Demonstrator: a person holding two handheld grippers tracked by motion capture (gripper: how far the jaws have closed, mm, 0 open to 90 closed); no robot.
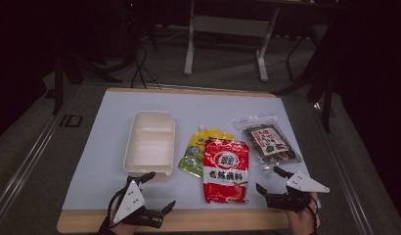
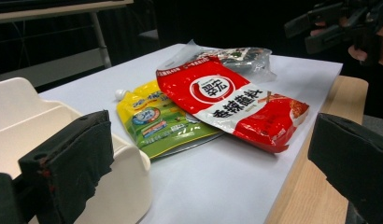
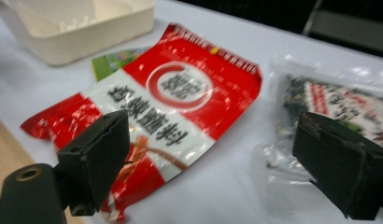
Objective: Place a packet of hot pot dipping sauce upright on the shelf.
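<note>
A red seasoning packet point(image 1: 226, 170) point(image 2: 236, 102) point(image 3: 175, 102) lies mid-table, overlapping a yellow-green spouted pouch point(image 1: 201, 151) point(image 2: 157, 121). To its right lies a clear bag of dark dried food point(image 1: 269, 141) point(image 2: 236, 56) point(image 3: 339, 107). A white two-compartment box point(image 1: 149, 141) point(image 2: 35, 140) point(image 3: 77, 23) stands to the left. My left gripper point(image 1: 162, 191) point(image 2: 213, 158) is open by the box's near corner, nothing between its jaws. My right gripper point(image 1: 272, 180) point(image 3: 213, 158) is open just right of the red packet's near end, holding nothing.
A pale blue mat point(image 1: 105, 161) covers the wooden table point(image 1: 189, 221), whose near edge runs under both hands. Beyond the table stand a white desk frame point(image 1: 228, 29) and dark chair legs on a grey floor. The other gripper point(image 2: 339, 23) shows at the left gripper view's upper right.
</note>
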